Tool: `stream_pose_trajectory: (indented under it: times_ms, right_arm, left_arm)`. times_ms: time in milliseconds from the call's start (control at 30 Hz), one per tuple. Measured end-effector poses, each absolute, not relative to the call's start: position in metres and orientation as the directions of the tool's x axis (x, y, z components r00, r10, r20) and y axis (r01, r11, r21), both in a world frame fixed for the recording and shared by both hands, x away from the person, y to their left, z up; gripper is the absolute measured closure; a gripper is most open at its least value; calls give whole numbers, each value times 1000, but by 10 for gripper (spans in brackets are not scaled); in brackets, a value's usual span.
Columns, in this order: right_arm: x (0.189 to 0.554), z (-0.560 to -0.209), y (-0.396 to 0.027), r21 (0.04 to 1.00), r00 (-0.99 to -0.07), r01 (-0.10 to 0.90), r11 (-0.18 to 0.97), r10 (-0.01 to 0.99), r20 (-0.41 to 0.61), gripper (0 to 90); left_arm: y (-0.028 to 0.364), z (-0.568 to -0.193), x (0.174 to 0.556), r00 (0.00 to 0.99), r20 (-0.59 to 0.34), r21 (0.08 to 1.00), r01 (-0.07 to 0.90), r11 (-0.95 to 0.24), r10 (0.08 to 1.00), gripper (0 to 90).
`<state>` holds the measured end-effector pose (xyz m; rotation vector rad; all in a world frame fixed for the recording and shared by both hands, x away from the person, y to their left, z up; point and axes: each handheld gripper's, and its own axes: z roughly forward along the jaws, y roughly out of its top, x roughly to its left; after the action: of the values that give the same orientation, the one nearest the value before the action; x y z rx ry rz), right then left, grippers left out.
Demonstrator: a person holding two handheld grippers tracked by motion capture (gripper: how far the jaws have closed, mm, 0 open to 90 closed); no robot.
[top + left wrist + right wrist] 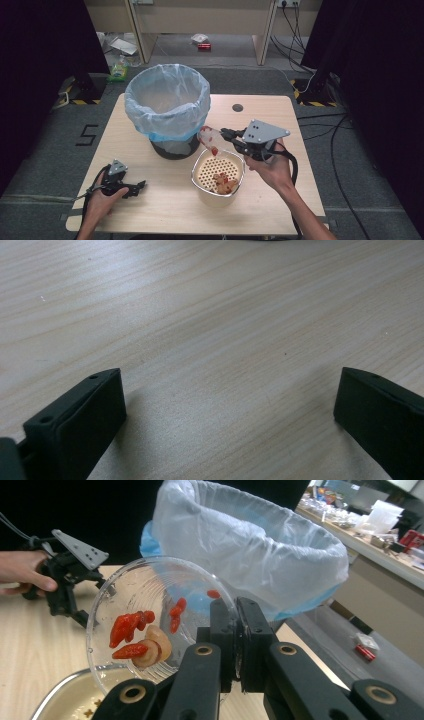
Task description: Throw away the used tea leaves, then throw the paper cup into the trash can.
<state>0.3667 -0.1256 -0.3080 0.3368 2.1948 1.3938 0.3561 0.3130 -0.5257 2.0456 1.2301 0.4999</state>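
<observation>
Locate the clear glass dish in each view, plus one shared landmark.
High view: clear glass dish at centre, tilted over the strainer bowl, pinched by the right hand-held gripper.
Left gripper view: not in it.
Right gripper view: centre-left, rim clamped in the jaws.
Shared landmark: the bag-lined bin behind the dish.

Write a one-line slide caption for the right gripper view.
Right gripper clamps the rim of a tilted clear bowl of red scraps beside the lined bin.

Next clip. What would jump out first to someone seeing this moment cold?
The right gripper pinches the rim of a clear dish, tipped on edge with red and pale scraps clinging inside, over a strainer bowl at the table's middle. Just behind stands a bin lined with a pale bag. The left gripper rests open near the front-left corner.
</observation>
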Motion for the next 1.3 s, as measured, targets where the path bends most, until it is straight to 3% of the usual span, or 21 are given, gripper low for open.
stream_pose_trajectory:
  times_ms: [500,900,933,1000,1033,1300]
  right_arm:
    - [386,-237,-108,928,-861,-94,360,438,-257,875]
    - [448,-225,-37,926,-859,-37,376,462,-221,864]
    - [455,-227,-31,923,-851,-12,386,480,-212,793]
    - [468,-232,-21,906,-830,76,416,530,-174,518]
    - [475,-238,-16,899,-807,118,422,568,-160,466]
    - [469,-250,-55,949,-779,131,287,622,-81,439]
  left_arm:
    - [313,-526,356,476,-23,726,612,-313,879,0]
    - [313,-526,356,477,-23,725,613,-314,878,0]
    - [313,-526,356,477,-24,725,613,-313,879,0]
    - [313,-526,356,477,-23,726,613,-313,879,0]
    - [313,-526,356,477,-23,726,613,-313,879,0]
    - [313,-526,356,478,-23,725,613,-314,878,0]
